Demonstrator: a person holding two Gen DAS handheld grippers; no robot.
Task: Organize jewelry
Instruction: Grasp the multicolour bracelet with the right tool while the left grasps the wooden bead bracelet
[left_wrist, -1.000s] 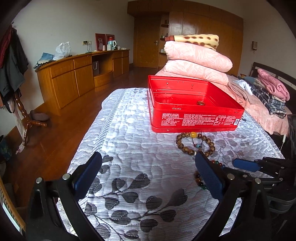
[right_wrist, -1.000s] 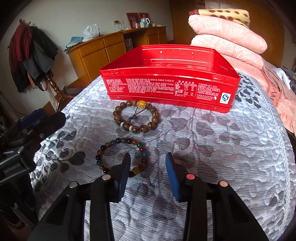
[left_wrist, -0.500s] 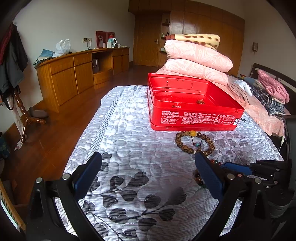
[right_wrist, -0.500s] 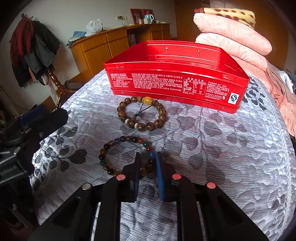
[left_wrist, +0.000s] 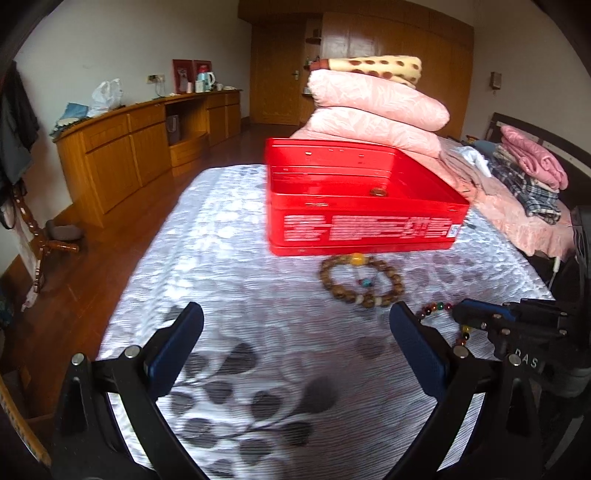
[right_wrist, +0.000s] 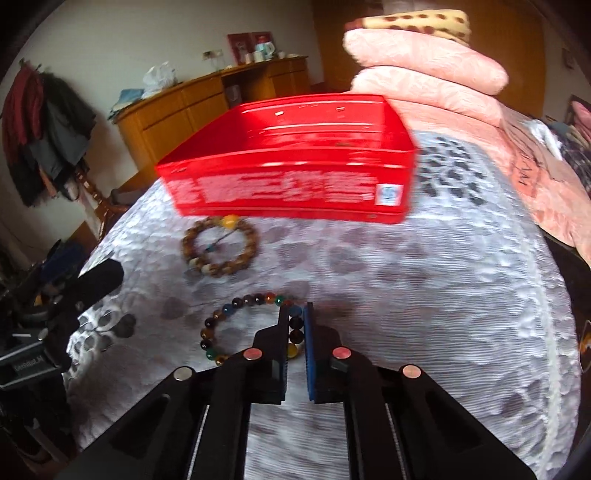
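A multicoloured bead bracelet (right_wrist: 236, 325) lies on the grey quilted bed, and my right gripper (right_wrist: 296, 325) is shut on its right side, beads pinched between the blue pads. From the left wrist view the same bracelet (left_wrist: 437, 308) shows beside the right gripper (left_wrist: 469, 319). A brown wooden bead bracelet (right_wrist: 219, 247) with a yellow bead rests just in front of the open red tin box (right_wrist: 288, 184). Inside the box (left_wrist: 362, 225) sits one small brown item (left_wrist: 378, 192). My left gripper (left_wrist: 295, 343) hangs open over bare quilt, nothing between its fingers.
Stacked pink pillows (left_wrist: 373, 110) and a spotted blanket sit behind the box. Folded clothes (left_wrist: 532, 173) lie at the right. A wooden cabinet (left_wrist: 147, 140) lines the left wall, with a coat stand (right_wrist: 55, 140) and wooden floor beside the bed's left edge.
The right gripper's jaws closed onto the multicoloured bracelet, which now hangs in its pads, and it shifted forward. The left gripper stayed open and nearly still.
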